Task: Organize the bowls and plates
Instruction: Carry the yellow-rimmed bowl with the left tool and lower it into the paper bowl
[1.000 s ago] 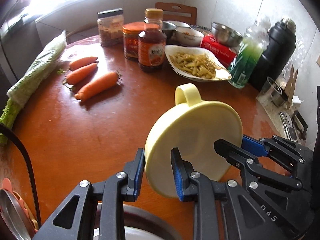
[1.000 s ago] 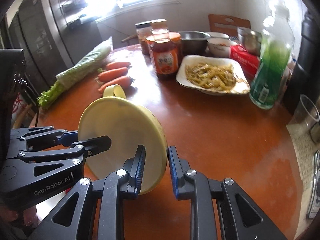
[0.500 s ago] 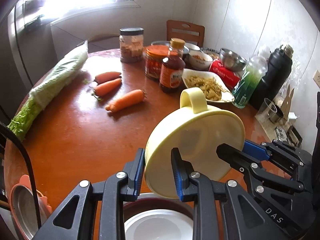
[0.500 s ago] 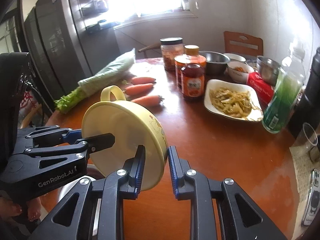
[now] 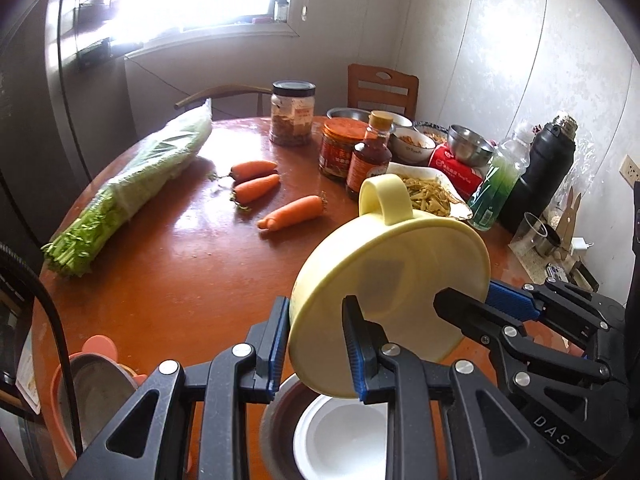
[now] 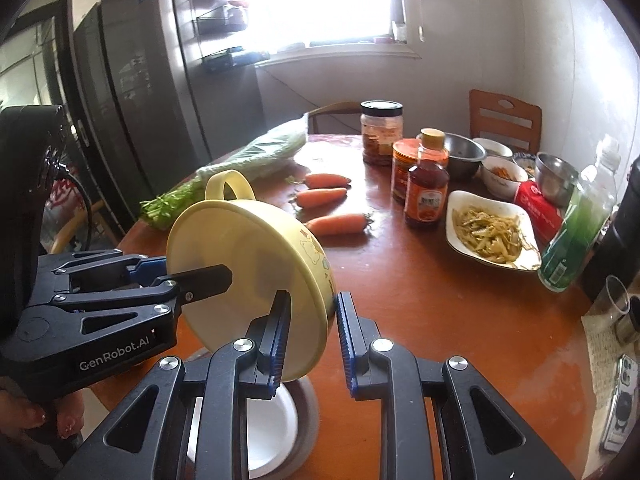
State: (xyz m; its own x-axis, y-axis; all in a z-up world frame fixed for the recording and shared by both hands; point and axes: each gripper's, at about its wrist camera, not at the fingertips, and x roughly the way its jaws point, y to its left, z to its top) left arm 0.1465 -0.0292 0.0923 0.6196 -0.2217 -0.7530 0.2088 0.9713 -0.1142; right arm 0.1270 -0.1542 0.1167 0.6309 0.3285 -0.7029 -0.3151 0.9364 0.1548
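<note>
Yellow bowl [image 5: 400, 272] with loop handle is tilting on edge above the near table edge; white bowl [image 5: 340, 440] is sitting directly below.

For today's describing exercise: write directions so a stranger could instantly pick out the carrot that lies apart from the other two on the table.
Start at the round orange-brown table and find the long bag of greens on its left side. Just right of it lie three carrots. Two sit close together, one behind the other; yours is the lone carrot lying nearer the camera, closest to the brown sauce bottle.
</note>
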